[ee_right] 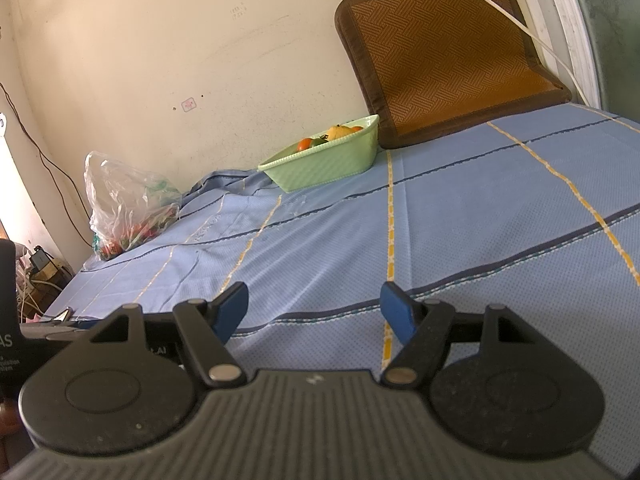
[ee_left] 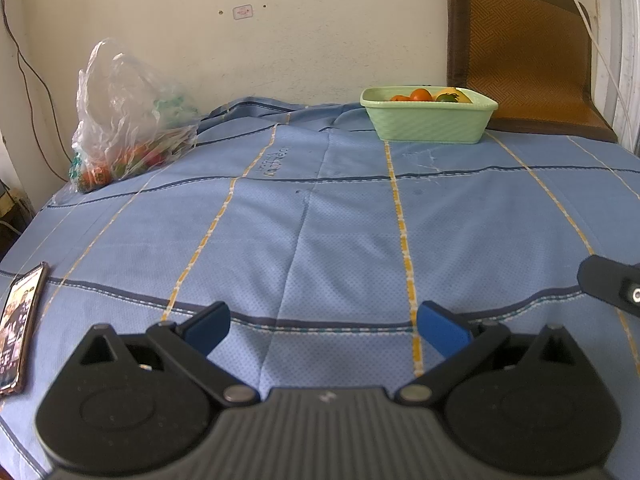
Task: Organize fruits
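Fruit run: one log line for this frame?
left tongs open, empty | right tongs open, empty | plastic bag of fruit far left | green basket holds oranges, far end

Phone [ee_left: 18, 326]: you're seeing it lying left of your left gripper.
Woven cushion [ee_left: 524, 52]: it's leaning against the wall far ahead, right.
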Demonstrator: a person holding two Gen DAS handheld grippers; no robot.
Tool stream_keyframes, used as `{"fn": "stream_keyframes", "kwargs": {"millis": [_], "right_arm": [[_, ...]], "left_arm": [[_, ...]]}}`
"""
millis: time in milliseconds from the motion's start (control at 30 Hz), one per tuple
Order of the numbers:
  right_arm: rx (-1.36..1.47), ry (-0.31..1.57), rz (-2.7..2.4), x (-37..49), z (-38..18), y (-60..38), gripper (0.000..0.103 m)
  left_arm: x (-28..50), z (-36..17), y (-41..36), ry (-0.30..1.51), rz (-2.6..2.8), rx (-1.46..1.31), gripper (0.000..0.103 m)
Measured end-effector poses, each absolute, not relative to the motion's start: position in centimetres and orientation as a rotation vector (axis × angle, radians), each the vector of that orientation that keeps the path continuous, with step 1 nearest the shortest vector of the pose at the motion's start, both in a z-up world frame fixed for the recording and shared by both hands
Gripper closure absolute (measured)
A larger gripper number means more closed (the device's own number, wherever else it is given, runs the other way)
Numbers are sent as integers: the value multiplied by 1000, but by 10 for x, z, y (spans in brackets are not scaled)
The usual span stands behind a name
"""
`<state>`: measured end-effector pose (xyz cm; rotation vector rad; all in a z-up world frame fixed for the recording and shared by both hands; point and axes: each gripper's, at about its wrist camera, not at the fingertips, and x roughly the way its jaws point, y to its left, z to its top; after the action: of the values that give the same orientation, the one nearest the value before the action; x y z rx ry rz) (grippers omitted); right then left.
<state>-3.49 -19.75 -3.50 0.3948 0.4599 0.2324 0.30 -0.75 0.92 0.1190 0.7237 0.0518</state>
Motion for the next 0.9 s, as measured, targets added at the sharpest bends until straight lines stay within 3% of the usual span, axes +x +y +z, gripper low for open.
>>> {"fn": "stream_keyframes", "kwargs": {"millis": [900], "right_arm": [[396,459,231,-34,-36,-199,28]], "left_arm": [[3,12,-8,722,31,118,0]]}}
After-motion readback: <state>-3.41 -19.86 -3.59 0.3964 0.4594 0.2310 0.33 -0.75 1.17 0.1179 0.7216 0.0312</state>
